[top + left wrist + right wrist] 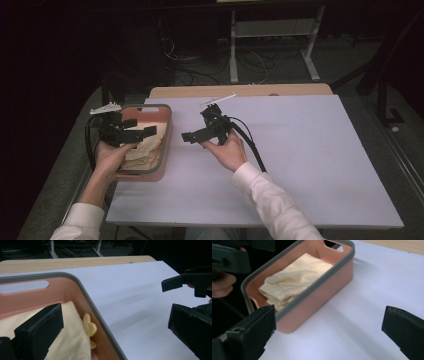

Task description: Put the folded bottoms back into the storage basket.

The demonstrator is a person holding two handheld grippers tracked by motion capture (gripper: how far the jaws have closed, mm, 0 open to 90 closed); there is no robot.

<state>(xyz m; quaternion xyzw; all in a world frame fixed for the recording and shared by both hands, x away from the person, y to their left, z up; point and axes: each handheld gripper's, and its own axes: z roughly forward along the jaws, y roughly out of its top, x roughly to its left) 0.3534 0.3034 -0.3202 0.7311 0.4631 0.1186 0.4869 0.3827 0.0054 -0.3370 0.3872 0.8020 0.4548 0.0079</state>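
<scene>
Over the pink basket [166,131] at the table's [310,165] left edge, the left hand-held gripper [145,130] is hovering with jaws spread wide, gripping nothing. Inside the basket, a folded cream cloth [297,280] is lying. Just right of the basket, the right hand-held gripper [192,136] is hanging above the white surface, jaws fully apart and empty.

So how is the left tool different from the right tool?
The left tool hangs over the pink basket with the folded cream cloth inside, while the right tool is over the bare white table. The left tool's hand sits at the table's edge; the right tool's hand is farther in. Both are black, with jaws wide open and nothing between them.
</scene>
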